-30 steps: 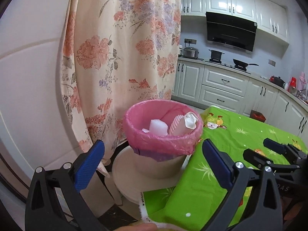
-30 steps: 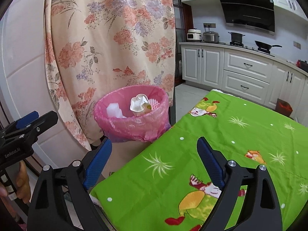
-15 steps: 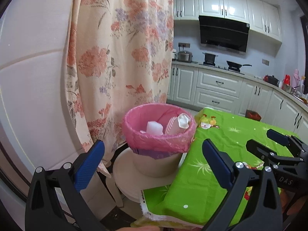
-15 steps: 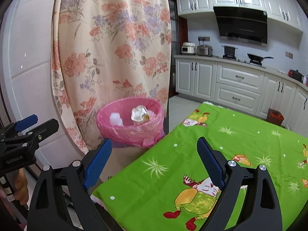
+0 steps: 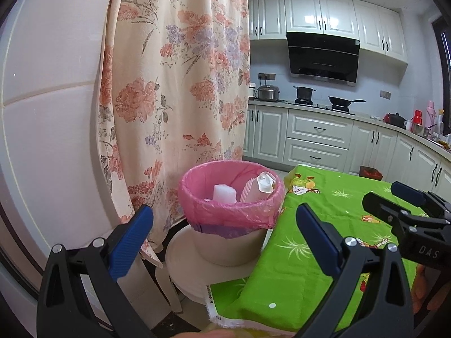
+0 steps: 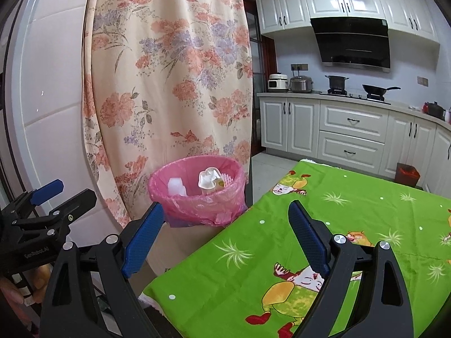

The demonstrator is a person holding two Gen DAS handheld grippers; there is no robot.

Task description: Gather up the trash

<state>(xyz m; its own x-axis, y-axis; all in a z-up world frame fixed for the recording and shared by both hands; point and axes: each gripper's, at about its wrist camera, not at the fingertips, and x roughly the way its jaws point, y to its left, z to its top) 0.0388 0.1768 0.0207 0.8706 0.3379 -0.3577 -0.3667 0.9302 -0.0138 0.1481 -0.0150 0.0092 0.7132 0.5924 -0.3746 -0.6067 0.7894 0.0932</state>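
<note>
A trash bin lined with a pink bag (image 5: 231,211) stands on a white stool (image 5: 186,267) beside the green table; it also shows in the right wrist view (image 6: 197,197). Inside lie a white foam block (image 5: 224,194), a crumpled white cup (image 5: 265,183) and a pink ribbed item (image 5: 248,191). My left gripper (image 5: 225,236) is open and empty, back from the bin. My right gripper (image 6: 225,233) is open and empty above the table's corner. Each gripper shows in the other's view, the right one (image 5: 408,211) and the left one (image 6: 50,205).
A green cartoon-print tablecloth (image 6: 324,239) covers the table at right. A floral curtain (image 5: 174,98) hangs behind the bin against a white wall. Kitchen cabinets (image 5: 318,140), a range hood and pots stand at the back. A small red bin (image 6: 407,173) sits on the floor.
Both grippers have drawn back and up from the bin, which now looks smaller and lower in both views. Both stay open and empty.
</note>
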